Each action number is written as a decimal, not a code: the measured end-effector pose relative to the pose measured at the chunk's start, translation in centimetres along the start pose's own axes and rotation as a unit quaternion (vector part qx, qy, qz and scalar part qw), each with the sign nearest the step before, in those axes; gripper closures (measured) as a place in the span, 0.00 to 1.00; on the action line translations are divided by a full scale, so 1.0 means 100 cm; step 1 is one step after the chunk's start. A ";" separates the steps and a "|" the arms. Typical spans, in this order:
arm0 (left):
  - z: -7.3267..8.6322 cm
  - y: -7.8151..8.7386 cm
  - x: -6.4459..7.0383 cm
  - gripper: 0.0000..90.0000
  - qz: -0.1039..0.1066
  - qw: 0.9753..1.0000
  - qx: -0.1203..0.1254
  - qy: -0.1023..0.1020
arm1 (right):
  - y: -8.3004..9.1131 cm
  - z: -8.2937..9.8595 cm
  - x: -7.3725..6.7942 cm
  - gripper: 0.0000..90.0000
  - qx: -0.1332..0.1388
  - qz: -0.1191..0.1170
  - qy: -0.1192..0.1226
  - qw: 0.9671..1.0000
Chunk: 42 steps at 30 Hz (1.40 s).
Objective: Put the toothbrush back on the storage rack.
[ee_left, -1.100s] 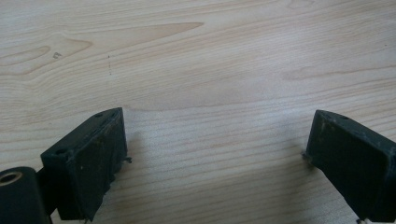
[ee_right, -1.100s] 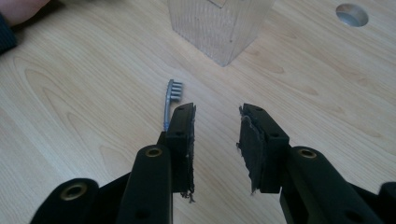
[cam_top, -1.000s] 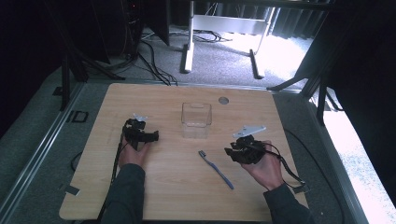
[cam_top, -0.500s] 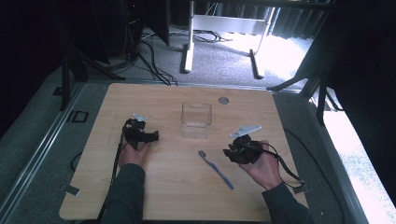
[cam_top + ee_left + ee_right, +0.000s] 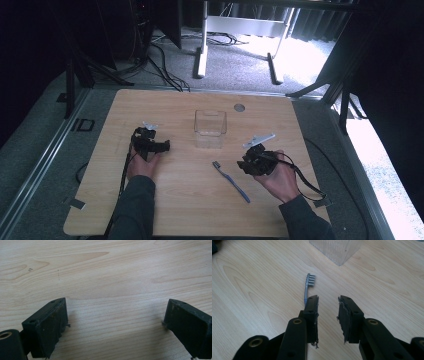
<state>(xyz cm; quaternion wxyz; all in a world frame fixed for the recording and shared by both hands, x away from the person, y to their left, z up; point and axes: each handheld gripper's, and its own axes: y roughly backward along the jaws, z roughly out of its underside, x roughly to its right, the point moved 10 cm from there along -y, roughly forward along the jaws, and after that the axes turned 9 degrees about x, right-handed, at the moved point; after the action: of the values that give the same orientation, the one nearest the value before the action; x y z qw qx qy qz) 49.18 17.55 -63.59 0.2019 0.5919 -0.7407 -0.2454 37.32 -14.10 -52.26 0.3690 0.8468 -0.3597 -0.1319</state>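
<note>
Pale wood grain covers the single rectangular worktop (image 5: 180, 210), and from where I stand two dark-sleeved forearms come in over its near edge, each hand holding one black two-jaw tool.

Nearest, on the right half, lies one slim blue-grey plastic toothbrush (image 5: 231, 181), flat on the wood, its bristled head pointing away toward the middle and its handle running back toward the near right. The right tool (image 5: 251, 163) rests in the person's right hand (image 5: 276, 177) just beside the brush, to its right. In the right gripper view the same toothbrush (image 5: 308, 287) lies ahead of the right tool (image 5: 328, 305) and passes just outside its left jaw; the jaws stand a little apart with only bare wood between them, so this tool is released and grips nothing.

On the left half, the left tool (image 5: 161, 146) sits in the person's left hand (image 5: 142, 165), well apart from the brush. In the left gripper view the left tool (image 5: 115, 315) has its two jaws spread wide over plain wood, released as well.

Farther back, near the middle, stands one clear square plastic container (image 5: 210, 128), upright, between the two tools and beyond the brush head. Beyond it, near the far edge, sits one small round grey grommet (image 5: 239, 107).
</note>
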 end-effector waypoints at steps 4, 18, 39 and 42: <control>0.000 0.000 0.000 0.06 0.000 1.000 0.000 0.000 | -0.002 0.001 -0.001 0.77 -0.006 0.000 -0.002 1.000; 0.000 0.000 0.000 0.06 0.000 1.000 0.000 0.000 | -0.008 0.004 -0.002 0.79 -0.025 -0.005 -0.001 1.000; 0.000 0.000 0.000 0.06 0.000 1.000 0.000 0.000 | -0.013 0.007 -0.007 0.81 -0.044 -0.008 0.006 0.999; 0.000 0.000 0.000 0.06 0.000 1.000 0.000 0.000 | -0.014 0.006 -0.008 0.81 -0.045 -0.009 0.009 0.999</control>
<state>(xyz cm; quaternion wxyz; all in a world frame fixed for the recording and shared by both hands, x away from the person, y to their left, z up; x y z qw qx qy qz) 49.18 17.55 -63.59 0.2019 0.5920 -0.7407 -0.2454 37.17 -13.18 -53.75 0.4085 0.8338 -0.3424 -0.1439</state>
